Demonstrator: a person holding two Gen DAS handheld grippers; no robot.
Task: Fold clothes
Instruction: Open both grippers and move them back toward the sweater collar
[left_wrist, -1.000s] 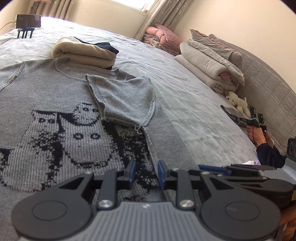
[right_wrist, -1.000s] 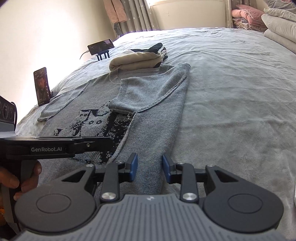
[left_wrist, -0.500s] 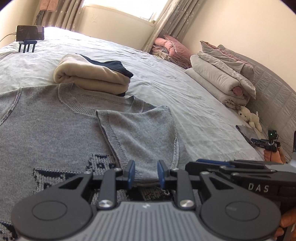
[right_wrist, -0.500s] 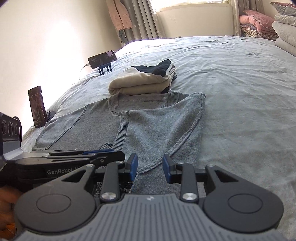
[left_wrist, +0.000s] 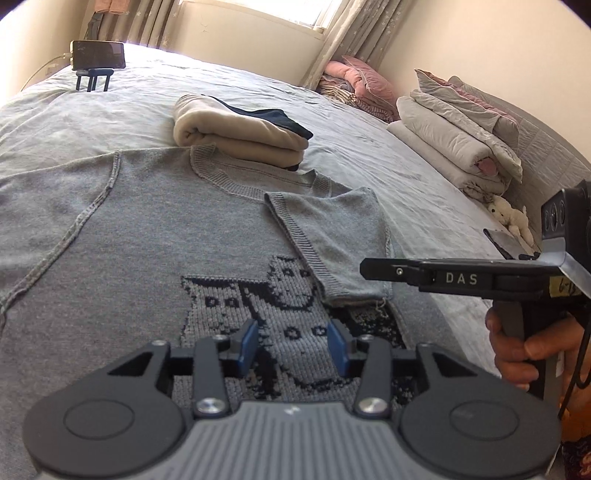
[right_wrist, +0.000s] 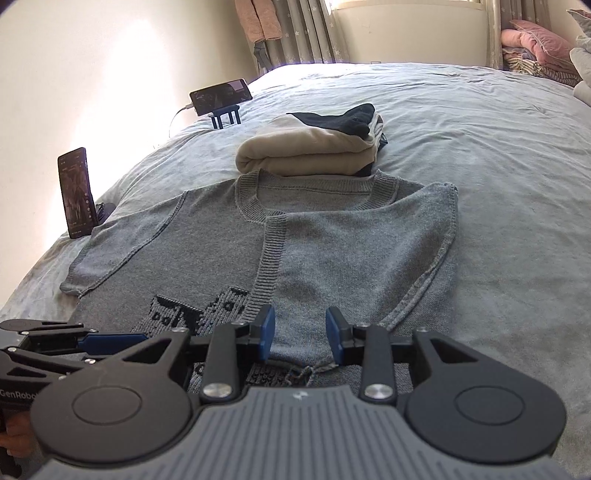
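A grey knit sweater (left_wrist: 147, 236) (right_wrist: 332, 251) with a dark cat pattern lies flat on the bed. Its right sleeve (left_wrist: 332, 236) (right_wrist: 354, 254) is folded across the chest; the left sleeve (right_wrist: 107, 251) lies spread out. My left gripper (left_wrist: 291, 347) hovers open above the cat pattern, holding nothing. My right gripper (right_wrist: 300, 338) is open just above the folded sleeve's cuff, also holding nothing. The right gripper's body (left_wrist: 461, 278) shows at the right of the left wrist view, held by a hand (left_wrist: 517, 354). The left gripper's fingers (right_wrist: 110, 338) reach in at the lower left of the right wrist view.
A folded cream and dark garment stack (left_wrist: 240, 136) (right_wrist: 314, 144) sits just beyond the sweater's collar. Two phones stand near the bed's left side (right_wrist: 221, 98) (right_wrist: 77, 192). Folded bedding (left_wrist: 461, 136) and a small plush toy (left_wrist: 509, 218) lie along the right. The grey bedspread (right_wrist: 498, 184) stretches right.
Both grippers have drawn back and risen, so more of the sweater shows. The left gripper's jaws stand wider apart than before. The sweater has not moved.
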